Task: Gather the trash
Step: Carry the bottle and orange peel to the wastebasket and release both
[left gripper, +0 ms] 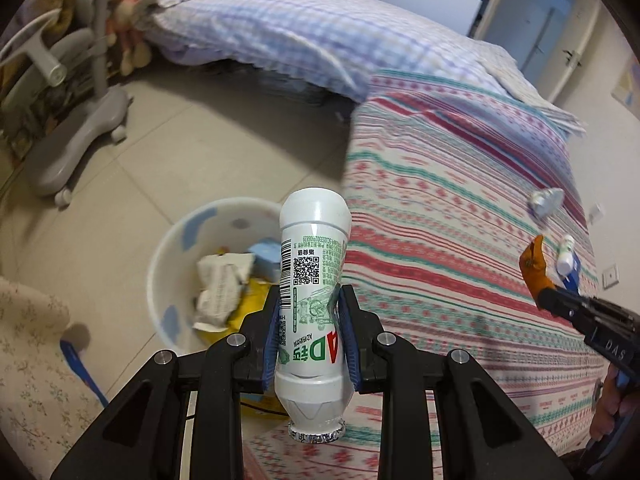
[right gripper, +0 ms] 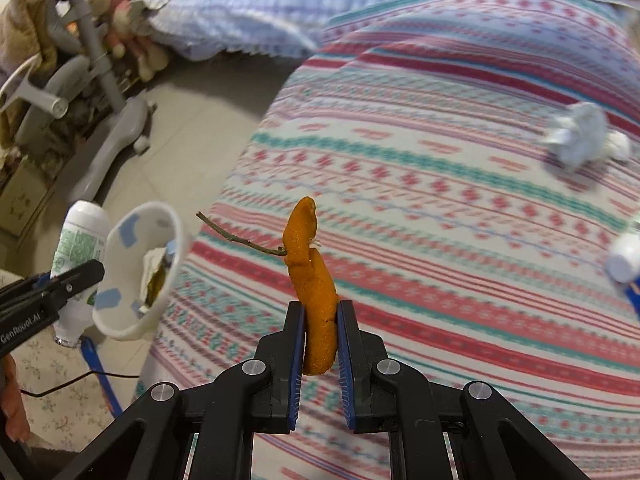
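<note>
My left gripper [left gripper: 309, 300] is shut on a white drink bottle [left gripper: 312, 276] with green print, held upside down above the bed edge, just right of the white trash bin [left gripper: 160, 264]. The bin stands on the floor and holds crumpled paper and wrappers. My right gripper [right gripper: 319, 312] is shut on an orange peel [right gripper: 312, 280] with a thin twig, held above the striped bedspread [right gripper: 440, 208]. In the right wrist view the left gripper [right gripper: 86, 270] with the bottle [right gripper: 80, 240] is beside the bin [right gripper: 160, 220]. The right gripper with the peel [left gripper: 534, 264] also shows in the left wrist view.
A crumpled white tissue [right gripper: 580, 136] and a small white bottle [right gripper: 626, 256] lie on the bedspread at the right. A grey chair base [left gripper: 76, 148] stands on the tiled floor at left. A checked quilt [left gripper: 280, 28] hangs over the bed's far end.
</note>
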The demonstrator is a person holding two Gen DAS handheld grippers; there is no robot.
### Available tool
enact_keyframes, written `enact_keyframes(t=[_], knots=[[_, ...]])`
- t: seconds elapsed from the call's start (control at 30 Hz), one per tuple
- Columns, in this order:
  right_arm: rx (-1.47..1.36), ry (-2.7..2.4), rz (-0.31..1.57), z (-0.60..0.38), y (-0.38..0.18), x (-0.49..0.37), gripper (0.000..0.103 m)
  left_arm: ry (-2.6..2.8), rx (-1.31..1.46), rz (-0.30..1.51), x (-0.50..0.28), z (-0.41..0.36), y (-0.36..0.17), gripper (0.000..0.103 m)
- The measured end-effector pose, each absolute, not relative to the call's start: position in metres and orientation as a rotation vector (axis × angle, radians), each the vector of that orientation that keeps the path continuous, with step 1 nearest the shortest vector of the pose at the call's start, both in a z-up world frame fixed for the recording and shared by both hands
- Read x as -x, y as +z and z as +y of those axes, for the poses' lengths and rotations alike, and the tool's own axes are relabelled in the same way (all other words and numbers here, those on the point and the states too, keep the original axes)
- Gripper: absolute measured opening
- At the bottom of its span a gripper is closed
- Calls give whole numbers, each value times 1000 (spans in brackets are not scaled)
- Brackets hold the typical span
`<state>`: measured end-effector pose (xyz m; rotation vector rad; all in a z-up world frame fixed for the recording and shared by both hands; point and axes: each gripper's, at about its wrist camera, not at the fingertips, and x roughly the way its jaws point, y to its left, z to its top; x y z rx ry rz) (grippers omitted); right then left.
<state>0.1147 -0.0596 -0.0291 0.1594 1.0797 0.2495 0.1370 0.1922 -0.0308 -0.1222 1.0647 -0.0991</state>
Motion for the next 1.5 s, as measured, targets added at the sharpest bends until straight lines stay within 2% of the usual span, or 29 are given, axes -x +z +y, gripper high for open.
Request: enact_keyframes(t=[0.47,0.5,0.53,0.57,0.6,0.63,1.5], knots=[[-122,335,1120,14,-53,-134,14,18,187,1092,-160,257,-60,30],[-120,340,1122,18,-54,-135,14,27,180,1095,-161,258,-60,36],[-117,344,1122,22,-56,-136,14,40,175,1105,-163,260,-62,56],[-114,346,1122,24,-57,-136,14,62,174,1114,-164,263,-64,70],[-111,351,1122,28,-58,-137,14,84,174,1115,-163,265,-65,88],[-109,356,1121,31,-58,-137,14,107,169,1112,-161,267,-65,91],[-153,511,1114,106,-86,-168,15,189,69,1165,-142,293,-63,92]])
